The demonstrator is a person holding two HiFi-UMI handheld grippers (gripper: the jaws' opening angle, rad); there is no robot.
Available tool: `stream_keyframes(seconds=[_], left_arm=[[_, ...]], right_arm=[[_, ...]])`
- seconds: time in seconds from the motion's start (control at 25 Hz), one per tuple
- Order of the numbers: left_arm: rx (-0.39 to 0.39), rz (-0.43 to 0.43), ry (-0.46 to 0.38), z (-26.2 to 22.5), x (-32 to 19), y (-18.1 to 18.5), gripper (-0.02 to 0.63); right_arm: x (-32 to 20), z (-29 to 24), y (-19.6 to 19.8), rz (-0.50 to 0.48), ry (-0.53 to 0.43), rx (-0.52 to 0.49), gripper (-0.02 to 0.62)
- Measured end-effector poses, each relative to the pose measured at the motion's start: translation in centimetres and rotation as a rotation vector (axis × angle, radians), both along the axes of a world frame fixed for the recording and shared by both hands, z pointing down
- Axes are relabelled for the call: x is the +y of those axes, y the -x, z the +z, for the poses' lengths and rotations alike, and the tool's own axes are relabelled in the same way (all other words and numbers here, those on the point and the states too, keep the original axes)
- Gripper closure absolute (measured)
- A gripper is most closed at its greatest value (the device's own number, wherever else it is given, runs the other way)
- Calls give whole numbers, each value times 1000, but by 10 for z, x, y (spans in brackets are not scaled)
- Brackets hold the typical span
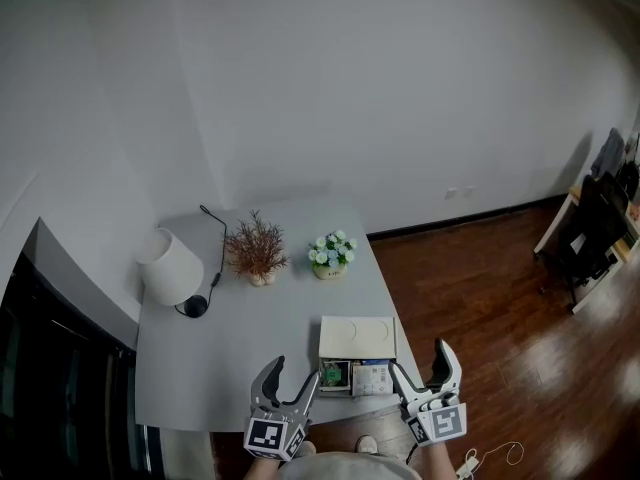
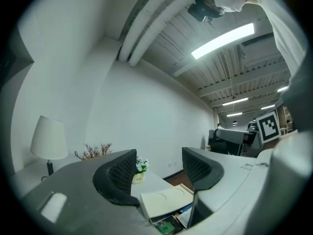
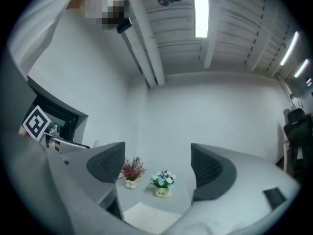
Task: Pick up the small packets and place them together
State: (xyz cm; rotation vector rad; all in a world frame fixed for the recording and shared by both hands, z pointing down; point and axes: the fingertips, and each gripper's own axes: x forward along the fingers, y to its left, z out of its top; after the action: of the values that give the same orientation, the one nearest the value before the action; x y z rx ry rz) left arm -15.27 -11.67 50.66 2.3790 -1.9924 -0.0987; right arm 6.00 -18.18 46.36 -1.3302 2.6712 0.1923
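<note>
Several small packets lie together at the near edge of the desk, against the near side of a flat white box. You hold the left gripper just left of them, its jaws wide apart with nothing between them. Your right gripper is at the desk's near right corner, its jaws also wide and empty. A lamp, a dried plant and a flower pot stand toward the far edge.
</note>
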Motion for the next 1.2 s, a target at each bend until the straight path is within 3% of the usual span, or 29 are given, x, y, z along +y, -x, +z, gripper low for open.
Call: stream_keyframes(seconds=[0.12, 0.36, 1.2], left_arm=[[-44, -5, -15, -5, -1, 0, 325], [-13, 2, -12, -4, -2, 0, 325], [-10, 27, 1, 1, -5, -7, 325]], right_arm=[[8, 2, 0, 7, -8, 30, 164], [11, 20, -2, 5, 47, 21, 176], [10, 31, 13, -17, 57, 97, 183]])
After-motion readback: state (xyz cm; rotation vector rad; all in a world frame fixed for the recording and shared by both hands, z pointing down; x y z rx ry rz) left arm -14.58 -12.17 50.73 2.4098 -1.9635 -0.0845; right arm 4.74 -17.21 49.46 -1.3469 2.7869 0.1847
